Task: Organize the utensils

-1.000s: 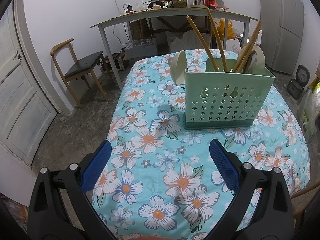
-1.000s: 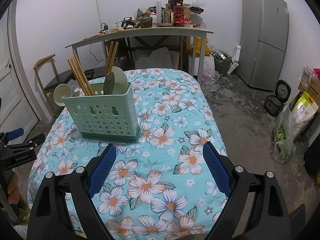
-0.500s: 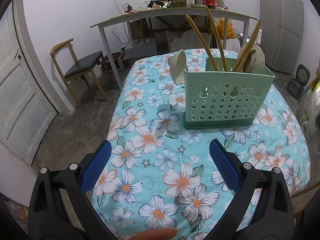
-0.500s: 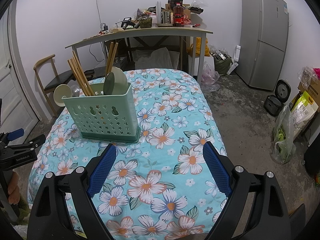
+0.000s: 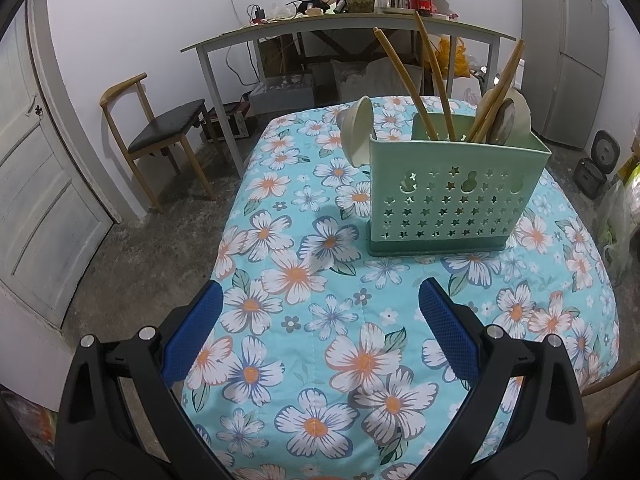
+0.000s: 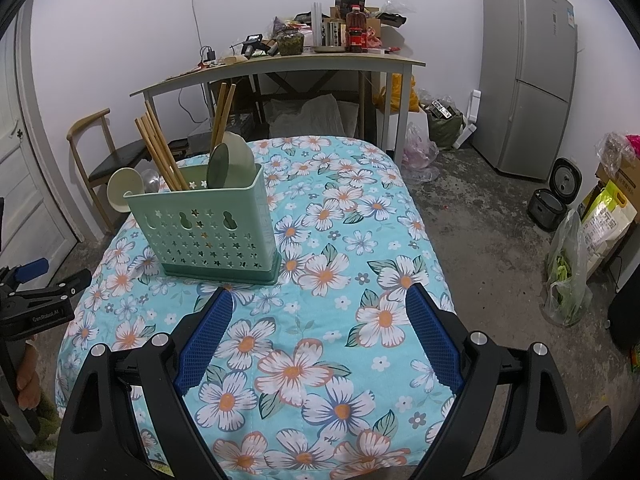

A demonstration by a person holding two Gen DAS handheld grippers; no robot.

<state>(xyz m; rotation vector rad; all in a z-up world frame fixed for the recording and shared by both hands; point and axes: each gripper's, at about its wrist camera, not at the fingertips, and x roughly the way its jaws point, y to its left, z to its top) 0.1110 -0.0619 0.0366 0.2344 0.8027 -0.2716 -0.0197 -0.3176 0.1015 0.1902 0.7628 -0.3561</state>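
Observation:
A green perforated utensil holder [image 5: 456, 194] stands on the floral tablecloth [image 5: 320, 320]; it also shows in the right wrist view [image 6: 208, 228]. Wooden chopsticks [image 5: 404, 80] and pale spoons [image 5: 514, 118] stand in it, and a cream ladle [image 5: 358, 132] leans at its left side. The chopsticks [image 6: 158, 152] and spoons [image 6: 232, 160] show in the right wrist view too. My left gripper [image 5: 320, 292] is open and empty, hovering over the cloth in front of the holder. My right gripper [image 6: 318, 296] is open and empty, to the right front of the holder.
The left gripper's body [image 6: 32, 300] shows at the left edge of the right wrist view. Behind the table stand a cluttered grey desk [image 5: 340, 28], a wooden chair [image 5: 156, 136] and a fridge [image 6: 528, 76]. Bags [image 6: 572, 264] lie on the floor at right.
Nothing has visibly changed except that a fingertip seen at the bottom edge of the left wrist view half a second ago is gone.

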